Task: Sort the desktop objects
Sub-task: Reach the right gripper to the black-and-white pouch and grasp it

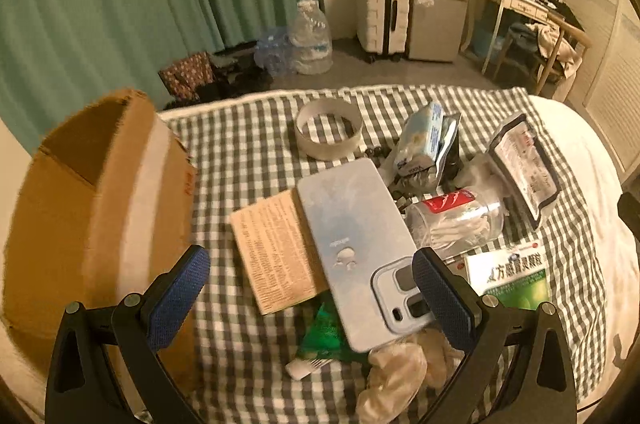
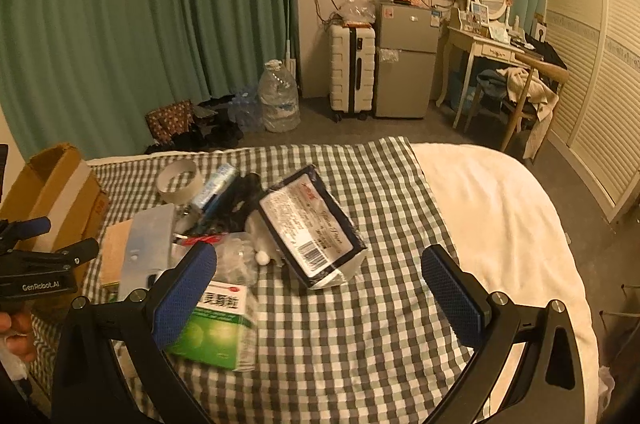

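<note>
Two hand-held grippers: the left hand-held gripper (image 1: 310, 298) and the right hand-held gripper (image 2: 320, 290) both stand with jaws wide apart and nothing between the pads.
Where the things are: a loose heap lies on the grey-and-white checked cloth (image 2: 360, 344) spread over a bed, beside the open brown cardboard box (image 1: 80, 224) at the cloth's left edge.
Nearest the left gripper: a pale blue phone in its case (image 1: 352, 248) lies slanted across a tan printed cardboard packet (image 1: 272, 252), its camera end just beside the right blue pad (image 1: 440, 300).
Under the phone: a green foil sachet (image 1: 324, 336) and crumpled cream gloves (image 1: 396, 368) sit partly beneath it.
Nearest the right gripper: a green-and-white medicine box (image 2: 218, 328) touches or sits just behind the left pad in the right wrist view; I cannot tell which.
Risk, phone: judged from its tilt on the packet, a pinch at one end could tip it or drag the packet and sachet along.
Risk, soft bed: pressing down may sink the cloth and let things slide toward the gripper.
Risk, clutter: a clear crinkled plastic bag with a red label (image 1: 456, 220) and a black-edged flat pouch (image 1: 524, 168) crowd the heap, so wide jaws may catch two things at once.
Risk, box: its near flap stands just beside the left gripper and could be knocked.
</note>
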Demonstrator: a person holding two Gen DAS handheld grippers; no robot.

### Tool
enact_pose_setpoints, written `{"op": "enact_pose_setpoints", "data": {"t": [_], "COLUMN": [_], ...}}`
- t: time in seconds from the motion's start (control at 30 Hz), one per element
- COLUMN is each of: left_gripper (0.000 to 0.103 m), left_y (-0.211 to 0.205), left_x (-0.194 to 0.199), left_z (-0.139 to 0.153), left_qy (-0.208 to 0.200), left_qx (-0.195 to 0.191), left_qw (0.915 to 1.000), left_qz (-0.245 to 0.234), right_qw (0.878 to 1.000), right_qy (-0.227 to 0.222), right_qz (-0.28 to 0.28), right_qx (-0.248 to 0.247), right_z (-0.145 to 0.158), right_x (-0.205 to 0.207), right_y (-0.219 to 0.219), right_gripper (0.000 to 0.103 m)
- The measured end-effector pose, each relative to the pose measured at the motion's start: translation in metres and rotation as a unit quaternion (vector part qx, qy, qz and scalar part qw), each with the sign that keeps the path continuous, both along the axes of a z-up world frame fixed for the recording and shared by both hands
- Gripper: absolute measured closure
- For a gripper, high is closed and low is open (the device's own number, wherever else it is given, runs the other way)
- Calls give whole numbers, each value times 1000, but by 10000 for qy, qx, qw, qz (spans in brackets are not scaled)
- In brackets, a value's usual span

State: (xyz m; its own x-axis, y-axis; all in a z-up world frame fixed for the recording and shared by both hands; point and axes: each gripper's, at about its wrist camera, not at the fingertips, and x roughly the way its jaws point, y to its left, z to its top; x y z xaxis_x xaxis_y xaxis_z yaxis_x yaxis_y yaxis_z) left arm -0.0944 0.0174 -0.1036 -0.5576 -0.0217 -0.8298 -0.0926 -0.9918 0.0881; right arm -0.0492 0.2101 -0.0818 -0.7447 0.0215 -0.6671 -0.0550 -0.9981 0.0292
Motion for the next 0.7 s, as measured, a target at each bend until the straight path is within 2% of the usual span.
{"op": "enact_pose_setpoints", "data": {"t": [0.23,0.37,0.43,0.5,0.7], "left_gripper": [0,0,0,0,0], "left_y": [8,16,16,14,10], "left_x": [-32,-45,-49,-51,-56], "left_z": [-23,-41,-55,-62,-63], "left_qy": [-462,-457,-628,-728,-647], "left_qx": [374,265,193,277,370], "left_qw": [9982,9984,9977,9968,9971], "left_qz": [12,-176,-168,-191,-155], "right_qw": [9997,9988,9986,9981,9975], "right_qy": [-258,-462,-524,-601,-646], "right_qz": [-26,92,90,90,271], "right_qx": [-39,-101,-51,-64,-102], "right_z": [-23,-36,-40,-46,-60], "right_x": [-30,-48,-54,-60,-79], "right_y": [17,21,22,24,17], "right_gripper": [0,0,0,0,0]}}
